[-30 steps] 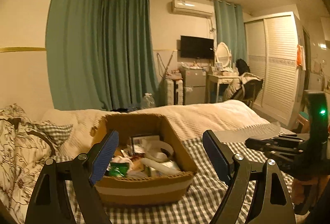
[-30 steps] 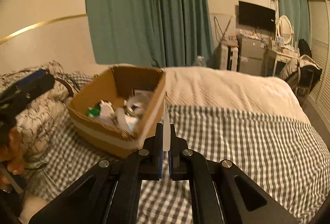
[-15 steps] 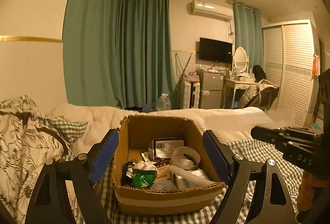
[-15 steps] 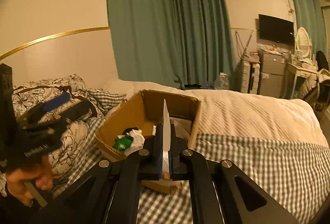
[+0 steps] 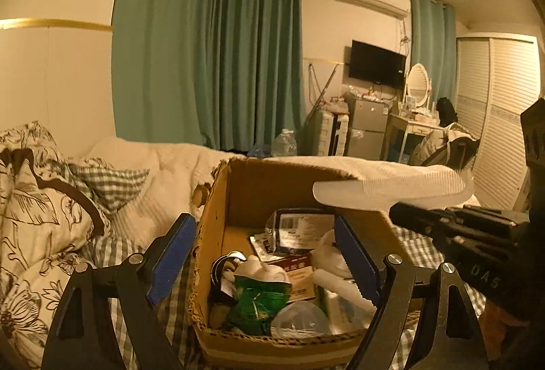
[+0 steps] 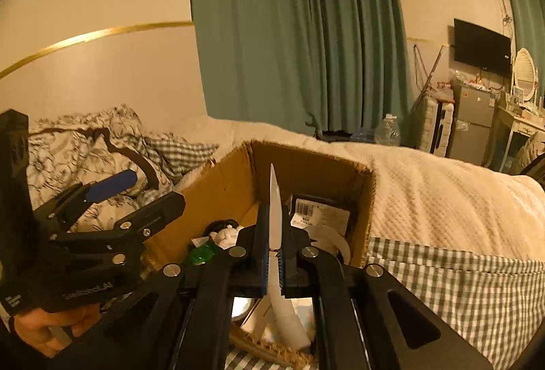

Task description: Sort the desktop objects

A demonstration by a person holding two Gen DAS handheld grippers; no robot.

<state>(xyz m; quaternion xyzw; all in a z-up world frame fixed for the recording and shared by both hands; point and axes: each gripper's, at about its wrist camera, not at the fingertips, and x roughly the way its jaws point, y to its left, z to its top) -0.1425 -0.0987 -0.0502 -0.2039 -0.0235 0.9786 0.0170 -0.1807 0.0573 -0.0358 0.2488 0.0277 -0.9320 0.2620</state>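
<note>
Since a second ago we have swung both grippers in over the cardboard box [image 5: 238, 199], which has slid from mid-frame to fill the lower centre of both views. Our right gripper [image 6: 272, 254] has its fingers clamped on the white comb [image 5: 391, 194], now above the box's right rim, so a drop looks close. Our left gripper [image 5: 262, 261] has its fingers spread wide and empty, straddling the left wall. The box is crowded; free room lies at its upper back.
</note>
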